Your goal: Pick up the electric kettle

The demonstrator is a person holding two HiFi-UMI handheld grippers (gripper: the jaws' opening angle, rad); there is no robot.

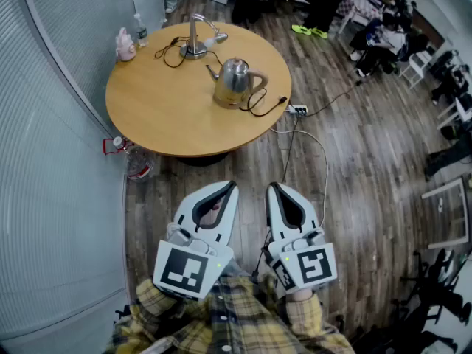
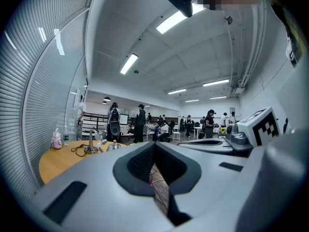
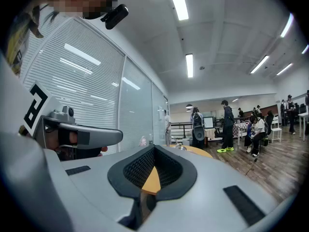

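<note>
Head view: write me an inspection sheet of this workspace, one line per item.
Surface: round wooden table, mostly bare.
Job's things: electric kettle upright near the table's right edge, untouched.
Clutter: metal gooseneck lamp, pink figure and small bottle at the far side; water bottle on the floor by the near rim.
Grippers: left gripper and right gripper both shut, empty, over the floor short of the table.
Cables: black cable looped beside the kettle, leading towards a power strip on the floor; white cable on the floor.
Surroundings: glass wall at left, wooden floor, people and chairs beyond.
</note>
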